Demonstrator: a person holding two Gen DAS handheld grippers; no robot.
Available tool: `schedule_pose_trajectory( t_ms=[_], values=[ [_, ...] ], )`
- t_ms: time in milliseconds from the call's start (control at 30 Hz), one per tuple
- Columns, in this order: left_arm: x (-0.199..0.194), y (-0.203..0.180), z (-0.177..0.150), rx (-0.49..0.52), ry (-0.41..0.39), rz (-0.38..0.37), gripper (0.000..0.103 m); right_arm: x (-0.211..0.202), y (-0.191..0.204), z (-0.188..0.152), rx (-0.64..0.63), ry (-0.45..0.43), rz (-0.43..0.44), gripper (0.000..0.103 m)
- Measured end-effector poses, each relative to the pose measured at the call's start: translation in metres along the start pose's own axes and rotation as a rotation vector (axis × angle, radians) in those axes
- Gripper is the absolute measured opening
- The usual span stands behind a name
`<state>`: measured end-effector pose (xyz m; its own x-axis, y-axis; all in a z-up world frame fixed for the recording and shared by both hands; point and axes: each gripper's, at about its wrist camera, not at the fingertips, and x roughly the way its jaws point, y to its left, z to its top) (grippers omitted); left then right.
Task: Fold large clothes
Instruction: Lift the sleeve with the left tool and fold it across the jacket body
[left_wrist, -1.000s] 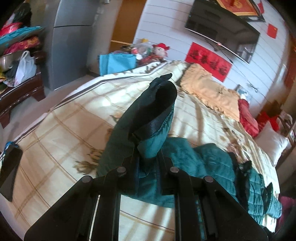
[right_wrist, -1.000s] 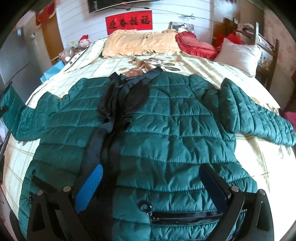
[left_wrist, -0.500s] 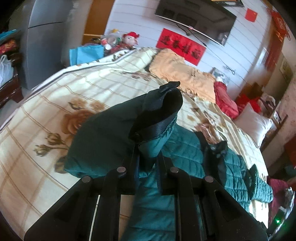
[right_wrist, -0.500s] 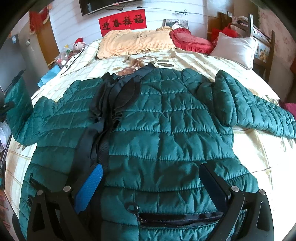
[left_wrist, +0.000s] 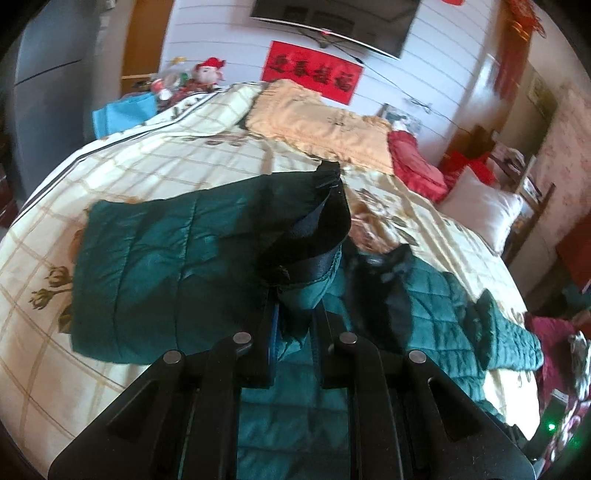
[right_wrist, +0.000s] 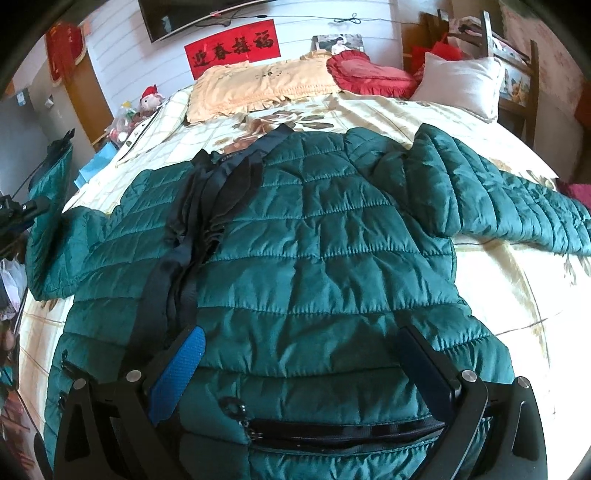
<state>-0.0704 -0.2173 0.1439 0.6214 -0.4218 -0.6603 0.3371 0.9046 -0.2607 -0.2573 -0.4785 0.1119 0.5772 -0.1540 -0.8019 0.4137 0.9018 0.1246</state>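
Observation:
A dark green quilted jacket (right_wrist: 314, 240) lies spread front-up on the bed, black zipper band down its left of centre. My left gripper (left_wrist: 293, 314) is shut on the black-edged cuff of the jacket's left sleeve (left_wrist: 306, 236) and holds it lifted above the bed; the raised sleeve (right_wrist: 51, 177) also shows at the left edge of the right wrist view. My right gripper (right_wrist: 299, 354) is open and empty, its fingers spread over the jacket's lower hem near a pocket zipper (right_wrist: 332, 430). The other sleeve (right_wrist: 517, 203) lies flat to the right.
The bed (right_wrist: 498, 288) has a cream floral cover. An orange pillow (right_wrist: 258, 85), a red cushion (right_wrist: 369, 74) and a white pillow (right_wrist: 458, 81) lie at the headboard. A bedside table with a plush toy (left_wrist: 207, 74) stands at the left. A wooden chair (right_wrist: 517, 74) stands at the right.
My left gripper has carried the sleeve cuff up and to the right, towards the jacket's body. My right gripper has stayed open over the hem, moving slightly closer.

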Motion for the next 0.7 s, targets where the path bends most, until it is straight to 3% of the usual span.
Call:
schedule_pose_trajectory(
  t_ms=[400,700],
  values=[
    [0.024,-0.082,-0.016,0.098,0.077,-0.118,0.013,-0.001,-0.010,-0.004,0.005,0.005,0.009,0.103],
    [0.054,-0.112,-0.037,0.130,0.149,-0.150,0.013,0.000,-0.013,-0.007,-0.007,0.006,0.020,0.103]
  ],
)
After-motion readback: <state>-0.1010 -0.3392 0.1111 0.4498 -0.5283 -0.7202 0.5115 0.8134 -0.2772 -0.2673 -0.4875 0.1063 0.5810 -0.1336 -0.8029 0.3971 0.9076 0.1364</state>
